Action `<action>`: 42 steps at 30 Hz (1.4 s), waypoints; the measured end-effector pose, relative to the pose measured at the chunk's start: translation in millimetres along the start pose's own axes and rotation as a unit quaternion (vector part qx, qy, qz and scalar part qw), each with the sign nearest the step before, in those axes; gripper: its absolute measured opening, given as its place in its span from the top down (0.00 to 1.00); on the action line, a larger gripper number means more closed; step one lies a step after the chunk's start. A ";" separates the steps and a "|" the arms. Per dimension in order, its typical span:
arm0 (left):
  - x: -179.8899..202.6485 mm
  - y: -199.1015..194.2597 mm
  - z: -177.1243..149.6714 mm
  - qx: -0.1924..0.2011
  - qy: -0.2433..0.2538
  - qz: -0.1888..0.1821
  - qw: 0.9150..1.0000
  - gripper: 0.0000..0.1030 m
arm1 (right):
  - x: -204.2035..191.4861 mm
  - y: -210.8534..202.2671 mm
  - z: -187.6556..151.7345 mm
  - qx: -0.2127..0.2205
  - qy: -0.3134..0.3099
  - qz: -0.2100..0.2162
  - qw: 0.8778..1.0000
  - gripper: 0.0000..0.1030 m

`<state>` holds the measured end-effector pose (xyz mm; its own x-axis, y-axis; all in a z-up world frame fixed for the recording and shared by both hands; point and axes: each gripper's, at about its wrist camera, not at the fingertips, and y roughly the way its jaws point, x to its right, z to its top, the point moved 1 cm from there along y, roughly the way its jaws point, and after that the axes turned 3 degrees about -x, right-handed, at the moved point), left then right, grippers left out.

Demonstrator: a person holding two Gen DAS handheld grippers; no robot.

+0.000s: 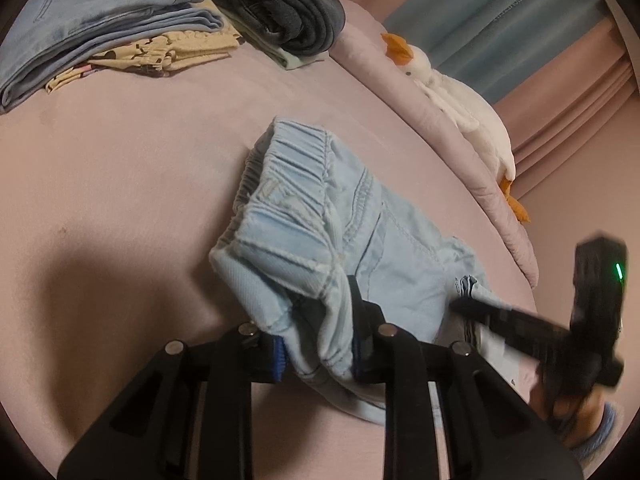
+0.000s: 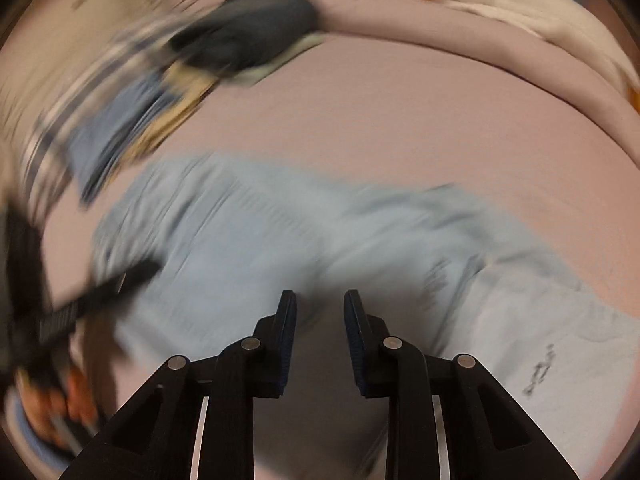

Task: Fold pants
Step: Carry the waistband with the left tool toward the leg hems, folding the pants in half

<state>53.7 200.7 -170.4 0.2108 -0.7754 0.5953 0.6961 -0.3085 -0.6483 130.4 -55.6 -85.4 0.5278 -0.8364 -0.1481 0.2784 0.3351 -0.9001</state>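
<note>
Two tongs on one pair of pants, mid-fold, left side pinching.

Left tongs (image 1: pixel 318 344) clamp a bunched fold of the light blue pants (image 1: pixel 320 216) by the waistband end; right tongs (image 2: pixel 320 320) stand parted with nothing between the pads, hovering over the fabric, view badly motion-blurred. Pants lie on the pink bed (image 1: pixel 140 168), waistband away from the left camera, leg end toward the right. Judgement: first fold under way; next needs the right tongs to pin or grab the leg end. Open bed to the left; folded clothes stack (image 1: pixel 104 28) and goose plush (image 1: pixel 452 96) sit well apart at the far edge.
</note>
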 end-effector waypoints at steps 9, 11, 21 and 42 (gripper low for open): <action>10.5 -1.4 2.1 0.004 0.032 0.024 0.999 0.77 | 9.4 43.7 28.6 -0.015 0.004 -0.073 0.997 0.74; 12.1 -1.1 2.8 0.005 0.039 0.030 0.999 0.77 | 10.8 39.3 25.7 -0.019 0.007 -0.065 0.998 0.74; 15.4 -1.0 4.6 0.009 0.052 0.042 0.998 0.77 | -8.4 8.0 -30.8 -0.048 -0.030 -0.036 0.998 0.74; 43.4 -11.7 5.8 0.024 0.085 0.051 0.995 0.78 | 4.5 -15.1 -79.1 -0.042 -0.040 0.023 0.998 0.71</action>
<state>58.7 173.8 -134.1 0.1666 -0.8845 0.4358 0.7099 -0.1992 -0.6756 65.1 -98.8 -104.9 0.6018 -0.7824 -0.1601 0.1865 0.3327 -0.9244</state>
